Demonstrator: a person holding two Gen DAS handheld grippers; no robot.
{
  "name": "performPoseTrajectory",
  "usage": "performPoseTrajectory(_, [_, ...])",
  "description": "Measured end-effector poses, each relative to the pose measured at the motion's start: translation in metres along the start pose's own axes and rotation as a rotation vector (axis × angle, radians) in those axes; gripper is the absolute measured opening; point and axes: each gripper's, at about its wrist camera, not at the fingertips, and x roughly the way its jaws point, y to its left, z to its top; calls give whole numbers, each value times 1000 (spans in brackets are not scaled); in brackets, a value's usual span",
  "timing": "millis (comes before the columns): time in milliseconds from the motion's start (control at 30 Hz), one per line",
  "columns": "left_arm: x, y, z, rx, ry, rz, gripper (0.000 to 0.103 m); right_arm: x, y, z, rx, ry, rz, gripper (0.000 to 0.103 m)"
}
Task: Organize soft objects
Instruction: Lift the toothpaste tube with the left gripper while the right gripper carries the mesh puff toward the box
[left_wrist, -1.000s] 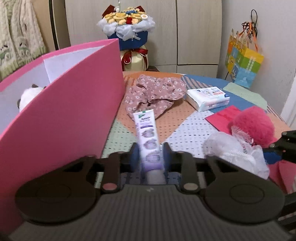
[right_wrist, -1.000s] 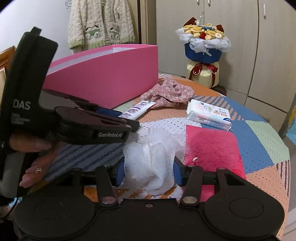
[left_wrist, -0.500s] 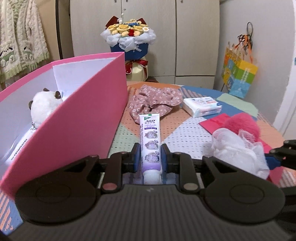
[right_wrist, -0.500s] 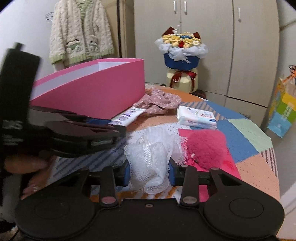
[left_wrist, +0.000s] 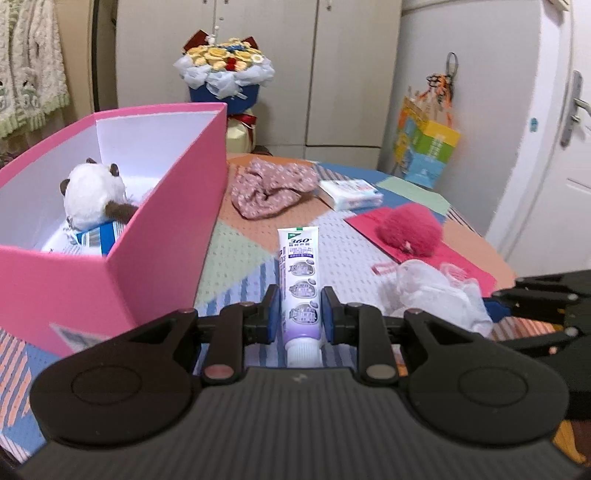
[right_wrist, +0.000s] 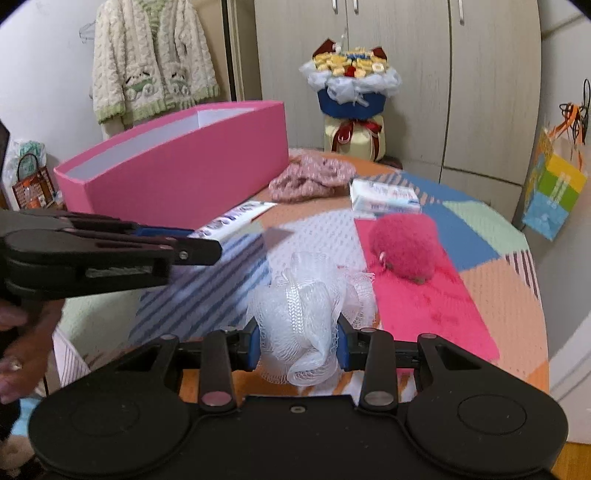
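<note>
White mesh pouf (right_wrist: 299, 325), glossy tube (left_wrist: 300, 284).

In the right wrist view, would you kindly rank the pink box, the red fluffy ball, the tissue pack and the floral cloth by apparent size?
1. pink box, clearly largest.
2. red fluffy ball and floral cloth: look alike, and the ball lies nearer the camera, so unranked.
3. tissue pack, smallest.

A white mesh bath pouf (right_wrist: 301, 317) hangs bunched above the table. A fluffy pink ball (right_wrist: 404, 245) rests beyond it. A white plush toy (left_wrist: 94, 195) sits inside the pink box (left_wrist: 162, 236).
</note>
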Motion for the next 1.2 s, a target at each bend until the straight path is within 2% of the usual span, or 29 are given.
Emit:
performPoseTrajectory(333, [-38,12,-13,2,56,-110,22,-31,15,-10,-35,45,35,42])
performPoseTrajectory(700, [-98,32,-22,33,106,-215,22,-60,49,6,-54,90,187,42])
performPoseTrajectory(900, [-142,42,-14,47,21,-194,22,-81,78,24,-105,51,251,42])
performPoseTrajectory(1100, [-180,57,10,61,-99,-140,22,-92,106,55,-179,-20,280,42])
performPoseTrajectory(1200, [-188,69,28,50,-131,-120,22,-94,117,76,-198,-57,304,42])
